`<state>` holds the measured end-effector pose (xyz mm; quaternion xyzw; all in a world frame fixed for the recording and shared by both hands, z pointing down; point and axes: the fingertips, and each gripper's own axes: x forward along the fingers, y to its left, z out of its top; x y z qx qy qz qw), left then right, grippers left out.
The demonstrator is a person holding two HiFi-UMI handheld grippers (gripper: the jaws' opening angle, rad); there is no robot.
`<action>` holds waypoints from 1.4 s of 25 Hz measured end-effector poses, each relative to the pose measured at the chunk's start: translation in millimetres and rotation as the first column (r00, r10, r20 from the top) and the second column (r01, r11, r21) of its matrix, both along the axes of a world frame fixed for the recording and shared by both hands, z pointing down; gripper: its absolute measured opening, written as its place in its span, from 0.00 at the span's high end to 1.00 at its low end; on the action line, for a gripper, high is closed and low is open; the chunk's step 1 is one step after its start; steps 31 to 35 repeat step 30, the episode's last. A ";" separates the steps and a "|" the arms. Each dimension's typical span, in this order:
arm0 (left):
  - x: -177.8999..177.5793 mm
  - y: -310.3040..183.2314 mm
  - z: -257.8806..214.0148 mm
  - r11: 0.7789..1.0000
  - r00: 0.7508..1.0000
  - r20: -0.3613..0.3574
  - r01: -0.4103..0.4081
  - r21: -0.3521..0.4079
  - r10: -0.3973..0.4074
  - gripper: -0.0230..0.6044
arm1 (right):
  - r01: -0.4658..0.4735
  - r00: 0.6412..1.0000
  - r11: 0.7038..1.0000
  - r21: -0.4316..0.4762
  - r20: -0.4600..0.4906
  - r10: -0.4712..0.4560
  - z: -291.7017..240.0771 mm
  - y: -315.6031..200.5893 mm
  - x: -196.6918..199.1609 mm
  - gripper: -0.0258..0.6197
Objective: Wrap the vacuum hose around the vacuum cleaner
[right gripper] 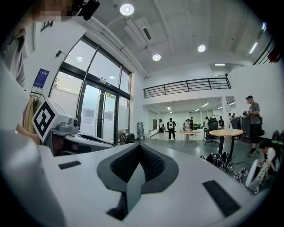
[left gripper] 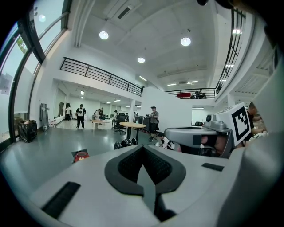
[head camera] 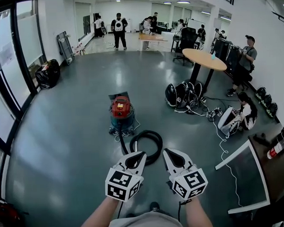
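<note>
The vacuum cleaner (head camera: 121, 113), a squat drum with a red top, stands on the glossy grey floor (head camera: 59, 137), well ahead of both tools. Its black hose (head camera: 147, 144) lies in a loose loop on the floor between the machine and the tools, with one end running back to the drum. A thin pale cord (head camera: 128, 132) lies tangled at the base.

The left tool (head camera: 135, 158) and the right tool (head camera: 170, 156) are held side by side above the floor, apart from the hose. On each, the smooth white jaws are pressed together and the dark textured pads meet on nothing.

To the right, a cluster of rounded black shells (head camera: 183, 93) sits beside a round wooden counter (head camera: 204, 58) on a black pedestal. A person (head camera: 245, 114) sits on the floor nearby. A white cable (head camera: 223, 145) trails toward a white-framed panel (head camera: 242, 174) lying flat. To the left, a stuffed black bag (head camera: 48, 73) rests by the glass wall.

Only the gripper views show the railed balcony (left gripper: 102, 75) overhead. The left gripper view shows just the vacuum's red top above its jaw, and the hose appears in the head view alone.
</note>
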<state>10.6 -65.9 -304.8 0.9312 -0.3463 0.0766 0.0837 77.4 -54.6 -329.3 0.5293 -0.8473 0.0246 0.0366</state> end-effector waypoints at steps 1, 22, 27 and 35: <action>0.4 -1.2 -3.0 1.000 1.000 -0.004 0.002 0.011 -0.002 0.96 | 0.002 1.000 1.000 0.008 0.002 -0.002 -2.4 -1.1 0.2 0.96; 17.8 -2.1 -22.6 0.995 1.000 -0.022 0.010 0.095 -0.008 0.96 | 0.043 0.999 0.998 0.053 0.009 -0.043 -18.3 -2.7 9.8 0.96; 20.3 -0.1 -21.1 0.996 1.000 -0.019 0.010 0.093 -0.008 0.96 | 0.050 0.999 0.997 0.053 0.011 -0.051 -17.3 -0.2 10.7 0.96; 22.3 0.6 -18.6 0.996 1.000 -0.017 0.009 0.088 -0.007 0.96 | 0.051 0.999 0.997 0.051 0.013 -0.052 -15.7 0.6 12.7 0.96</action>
